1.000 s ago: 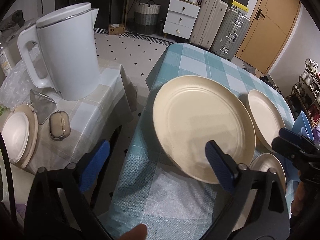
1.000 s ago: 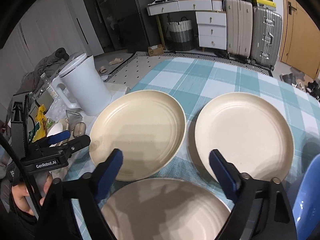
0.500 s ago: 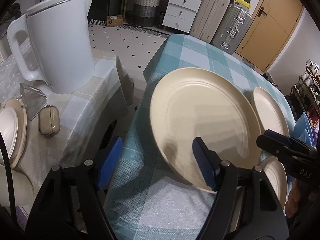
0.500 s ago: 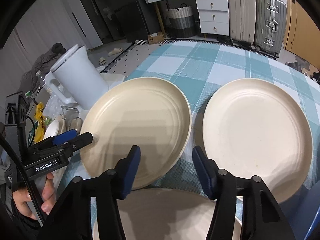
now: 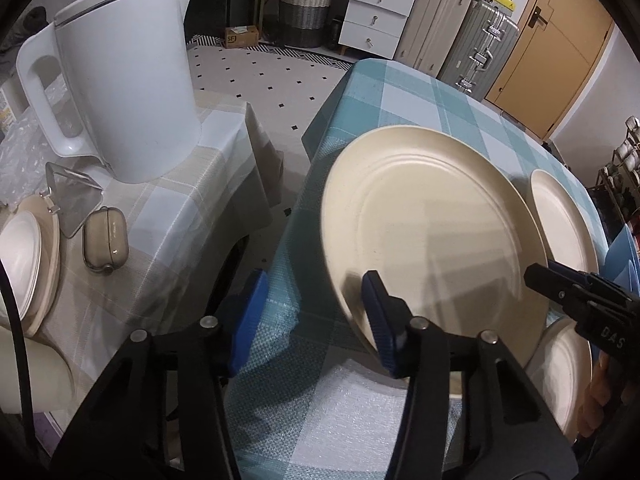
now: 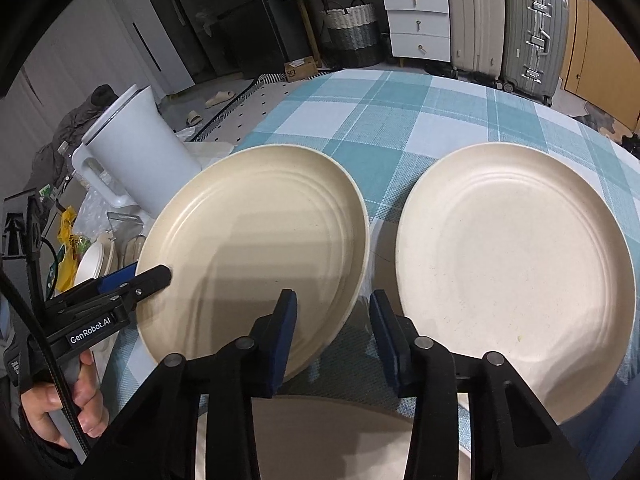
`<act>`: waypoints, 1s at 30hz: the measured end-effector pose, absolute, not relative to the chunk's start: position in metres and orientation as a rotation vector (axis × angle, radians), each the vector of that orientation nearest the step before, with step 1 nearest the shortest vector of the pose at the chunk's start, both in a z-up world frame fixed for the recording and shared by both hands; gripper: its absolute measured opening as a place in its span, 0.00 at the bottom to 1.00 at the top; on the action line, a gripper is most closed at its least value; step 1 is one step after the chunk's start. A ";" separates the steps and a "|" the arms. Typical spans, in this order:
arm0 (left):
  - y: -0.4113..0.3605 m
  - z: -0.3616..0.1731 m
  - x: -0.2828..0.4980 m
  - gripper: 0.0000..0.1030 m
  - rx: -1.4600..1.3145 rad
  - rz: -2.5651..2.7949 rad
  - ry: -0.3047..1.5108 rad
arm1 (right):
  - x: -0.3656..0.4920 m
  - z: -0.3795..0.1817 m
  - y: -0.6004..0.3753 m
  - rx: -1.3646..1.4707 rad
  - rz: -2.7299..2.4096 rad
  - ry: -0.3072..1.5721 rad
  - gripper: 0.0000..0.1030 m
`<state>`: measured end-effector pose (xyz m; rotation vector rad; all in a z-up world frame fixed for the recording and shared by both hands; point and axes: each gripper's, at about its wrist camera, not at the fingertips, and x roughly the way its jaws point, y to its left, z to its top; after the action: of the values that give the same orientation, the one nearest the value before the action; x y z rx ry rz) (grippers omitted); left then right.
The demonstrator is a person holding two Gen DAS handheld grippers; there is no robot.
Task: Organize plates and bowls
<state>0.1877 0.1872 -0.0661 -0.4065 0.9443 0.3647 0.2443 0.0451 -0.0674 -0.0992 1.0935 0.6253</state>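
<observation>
Three cream plates sat on the teal checked tablecloth (image 6: 400,128). The left plate (image 6: 256,248) was wide and shallow, with faint rings inside its rim, its left edge at the cloth's edge. Just beside it, not touching, lay the right plate (image 6: 516,272) of the same make, flat. A third plate (image 6: 320,440), nearest the holder, showed only in part, close to both.

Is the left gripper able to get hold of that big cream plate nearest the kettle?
Probably yes. The left gripper is closing with the big cream plate's near rim between its fingers, and nothing blocks it. The right gripper straddles the opposite rim.
</observation>
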 end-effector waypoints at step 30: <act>0.167 -0.057 0.192 0.16 -0.324 0.323 0.919 | 0.236 -0.067 0.050 -0.178 0.585 1.043 0.17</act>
<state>0.1923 0.1674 -0.0567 -0.3235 0.9190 0.3226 0.2360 0.0501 -0.0667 -0.1782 1.0425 0.5854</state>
